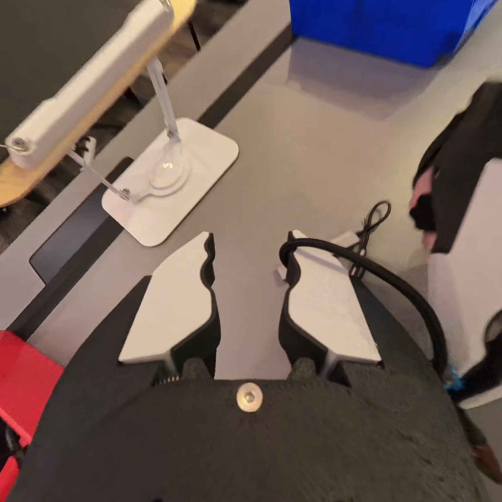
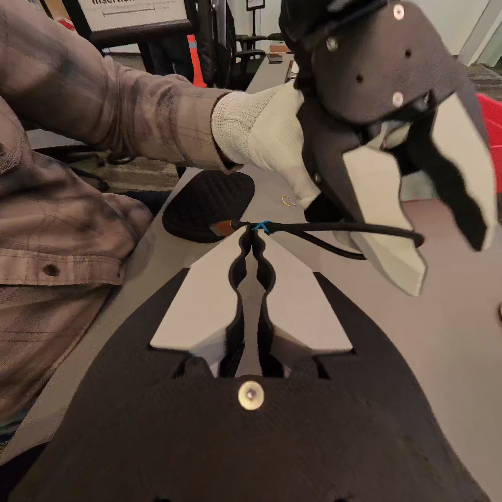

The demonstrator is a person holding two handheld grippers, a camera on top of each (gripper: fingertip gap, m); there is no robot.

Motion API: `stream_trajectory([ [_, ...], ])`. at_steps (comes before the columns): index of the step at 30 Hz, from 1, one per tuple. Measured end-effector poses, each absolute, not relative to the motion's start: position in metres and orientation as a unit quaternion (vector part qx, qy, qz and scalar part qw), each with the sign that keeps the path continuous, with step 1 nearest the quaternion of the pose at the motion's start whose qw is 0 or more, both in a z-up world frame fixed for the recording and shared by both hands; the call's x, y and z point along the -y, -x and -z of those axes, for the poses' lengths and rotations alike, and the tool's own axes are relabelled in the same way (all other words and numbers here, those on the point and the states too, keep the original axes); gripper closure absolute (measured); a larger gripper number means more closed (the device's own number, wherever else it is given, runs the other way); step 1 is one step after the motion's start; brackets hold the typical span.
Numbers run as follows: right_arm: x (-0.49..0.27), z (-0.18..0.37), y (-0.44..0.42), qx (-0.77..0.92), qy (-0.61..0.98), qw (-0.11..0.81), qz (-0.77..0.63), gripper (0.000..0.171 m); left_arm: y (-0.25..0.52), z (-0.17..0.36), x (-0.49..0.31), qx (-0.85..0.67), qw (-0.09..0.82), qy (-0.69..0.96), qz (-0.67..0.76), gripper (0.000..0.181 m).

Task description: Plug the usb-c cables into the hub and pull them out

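The grey table (image 1: 285, 168) spreads wide ahead of my left gripper (image 1: 248, 245), bare between its fingers; its far edge runs diagonally off to my left. A white lamp base (image 1: 173, 179) sits ahead-left of that gripper, near the edge, and a blue bin (image 1: 380, 30) stands far ahead to its right. My left gripper is spread wide and grasps nothing, though the black cable (image 1: 380, 274) loops over its right finger. A white hub (image 1: 345, 239) lies just beyond that finger, blurred. My right gripper (image 2: 251, 233) is clenched on the cable (image 2: 326, 226) just behind its copper-coloured plug (image 2: 222, 227), near a blue tie (image 2: 262, 226). The cable's long axis runs crosswise to my fingers, plug pointing to their left toward a black pad (image 2: 206, 203).
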State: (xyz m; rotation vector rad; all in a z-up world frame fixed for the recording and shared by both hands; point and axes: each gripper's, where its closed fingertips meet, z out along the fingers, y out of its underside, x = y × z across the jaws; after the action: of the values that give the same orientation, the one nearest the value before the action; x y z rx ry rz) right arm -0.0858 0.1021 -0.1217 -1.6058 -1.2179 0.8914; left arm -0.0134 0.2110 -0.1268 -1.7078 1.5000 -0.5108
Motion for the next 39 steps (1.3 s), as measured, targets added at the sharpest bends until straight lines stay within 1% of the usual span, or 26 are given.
stream_trajectory([
  [3,-0.104,0.113,0.078,0.491,0.646,0.471,-0.347,0.171,0.017,0.143,-0.213,-0.627,0.365,0.669,0.161,0.141],
  [5,-0.104,0.109,0.073,0.489,0.643,0.478,-0.344,0.171,0.021,0.157,-0.210,-0.654,0.333,0.665,0.140,0.142],
  [10,-0.106,0.105,0.063,0.494,0.642,0.488,-0.325,0.171,0.030,0.179,-0.193,-0.718,0.283,0.628,0.100,0.159],
  [12,-0.104,0.103,0.062,0.498,0.637,0.485,-0.334,0.171,0.031,0.187,-0.176,-0.757,0.260,0.590,0.105,0.169],
  [14,-0.100,0.102,0.063,0.498,0.631,0.480,-0.351,0.171,0.033,0.192,-0.161,-0.767,0.224,0.586,0.135,0.168],
  [17,-0.097,0.087,0.058,0.467,0.607,0.496,-0.409,0.171,0.030,0.180,-0.148,-0.752,0.229,0.574,0.232,0.164],
  [19,-0.093,0.082,0.054,0.456,0.591,0.492,-0.447,0.171,0.030,0.173,-0.146,-0.742,0.245,0.566,0.264,0.161],
  [23,-0.093,0.079,0.050,0.441,0.578,0.491,-0.480,0.171,0.028,0.148,-0.151,-0.693,0.286,0.567,0.341,0.162],
  [26,-0.091,0.076,0.049,0.439,0.568,0.492,-0.492,0.171,0.031,0.126,-0.160,-0.651,0.319,0.564,0.396,0.154],
  [29,-0.091,0.073,0.049,0.432,0.564,0.493,-0.502,0.171,0.037,0.120,-0.161,-0.652,0.327,0.550,0.408,0.144],
  [30,-0.093,0.076,0.049,0.430,0.570,0.491,-0.499,0.171,0.039,0.115,-0.158,-0.654,0.330,0.539,0.415,0.133],
  [31,-0.094,0.079,0.049,0.431,0.573,0.487,-0.499,0.171,0.042,0.107,-0.157,-0.658,0.346,0.527,0.412,0.129],
  [33,-0.093,0.080,0.048,0.424,0.566,0.479,-0.520,0.171,0.049,0.093,-0.156,-0.682,0.388,0.494,0.375,0.119],
  [34,-0.091,0.079,0.047,0.423,0.560,0.471,-0.534,0.171,0.053,0.091,-0.156,-0.703,0.401,0.480,0.339,0.118],
  [36,-0.086,0.080,0.048,0.428,0.551,0.455,-0.553,0.171,0.053,0.088,-0.148,-0.749,0.424,0.433,0.268,0.104],
  [37,-0.085,0.082,0.049,0.432,0.553,0.447,-0.554,0.171,0.051,0.089,-0.143,-0.771,0.432,0.410,0.228,0.101],
  [39,-0.080,0.087,0.053,0.445,0.552,0.426,-0.562,0.171,0.044,0.095,-0.131,-0.818,0.428,0.356,0.145,0.088],
])
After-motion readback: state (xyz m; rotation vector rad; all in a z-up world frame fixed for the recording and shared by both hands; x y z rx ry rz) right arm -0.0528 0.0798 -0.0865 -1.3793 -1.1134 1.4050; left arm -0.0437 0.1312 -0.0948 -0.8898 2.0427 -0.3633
